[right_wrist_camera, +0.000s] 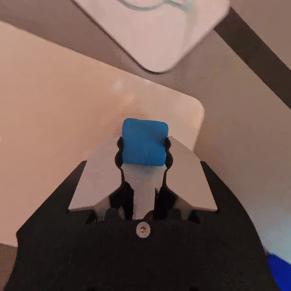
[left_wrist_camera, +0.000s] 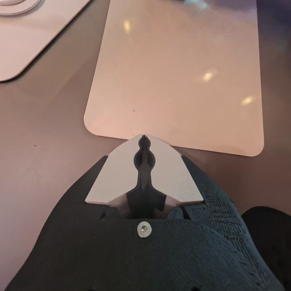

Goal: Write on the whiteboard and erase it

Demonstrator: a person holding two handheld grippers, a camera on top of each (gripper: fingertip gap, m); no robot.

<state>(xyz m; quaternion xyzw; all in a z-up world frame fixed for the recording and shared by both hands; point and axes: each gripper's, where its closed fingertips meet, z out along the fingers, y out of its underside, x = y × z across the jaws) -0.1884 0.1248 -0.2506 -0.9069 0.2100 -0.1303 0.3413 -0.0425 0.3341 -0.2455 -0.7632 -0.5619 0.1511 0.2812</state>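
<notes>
Right tool [right_wrist_camera: 143, 141] of mine grips the blue eraser [right_wrist_camera: 144, 142] over the whiteboard [right_wrist_camera: 63, 97]; my left tool [left_wrist_camera: 144, 135], jaws pressed together, sits at the whiteboard's near edge on the desk [left_wrist_camera: 39, 126].

No readable text, labels, brands, nos. or signs in either view; whiteboard [left_wrist_camera: 173, 81] surface is blank, w/ only light glare and a tiny dark speck, and the blue eraser [right_wrist_camera: 144, 142] face is plain, no print on it
</notes>
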